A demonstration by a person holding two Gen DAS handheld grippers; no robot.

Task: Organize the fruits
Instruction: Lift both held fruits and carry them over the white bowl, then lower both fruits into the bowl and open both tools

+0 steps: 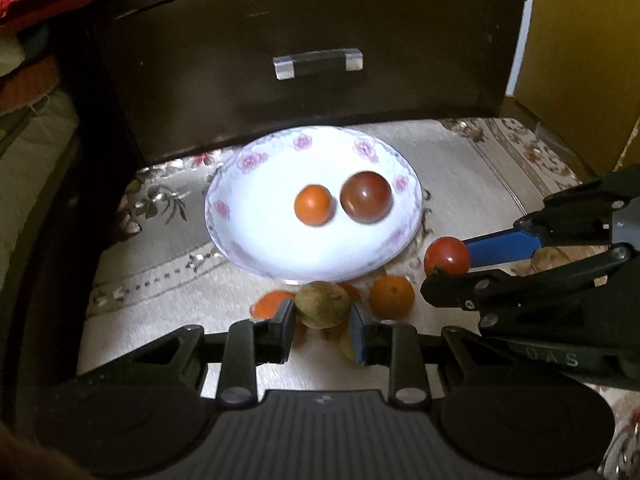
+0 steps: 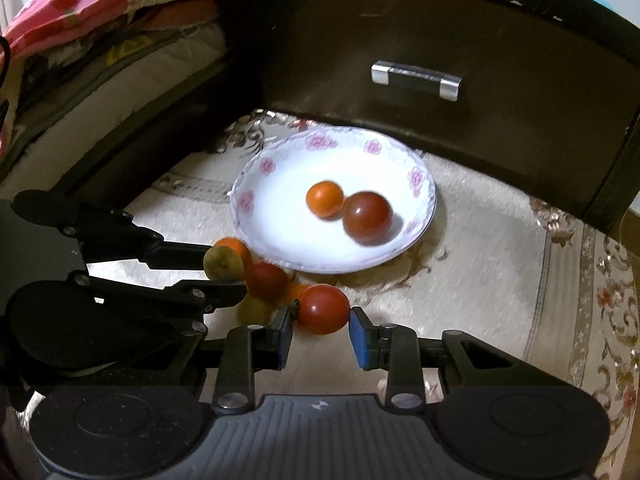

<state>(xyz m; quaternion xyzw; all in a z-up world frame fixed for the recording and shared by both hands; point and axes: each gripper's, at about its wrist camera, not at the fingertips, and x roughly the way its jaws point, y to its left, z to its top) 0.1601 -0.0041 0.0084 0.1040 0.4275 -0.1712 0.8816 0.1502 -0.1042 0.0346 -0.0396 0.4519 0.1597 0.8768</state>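
Note:
A white plate with pink flowers (image 1: 240, 208) (image 2: 256, 216) lies on the rug and holds a small orange fruit (image 1: 313, 205) (image 2: 325, 199) and a dark red tomato (image 1: 366, 197) (image 2: 368, 217). My left gripper (image 1: 323, 320) (image 2: 224, 268) is shut on a brownish-green fruit (image 1: 322, 304) (image 2: 222, 263), held just before the plate's near rim. My right gripper (image 2: 322, 326) (image 1: 446, 260) is shut on a red tomato (image 2: 323, 309) (image 1: 447, 257), right of the plate's near edge. Below lie loose fruits: an orange one (image 1: 391, 295), a red one (image 2: 265, 280), a yellowish one (image 2: 254, 309).
A dark drawer front with a silver handle (image 1: 318, 63) (image 2: 416, 79) stands right behind the plate. Bedding (image 2: 80, 40) is piled at the left. The patterned rug (image 2: 500, 280) spreads to the right. A yellow panel (image 1: 580, 60) stands at the far right.

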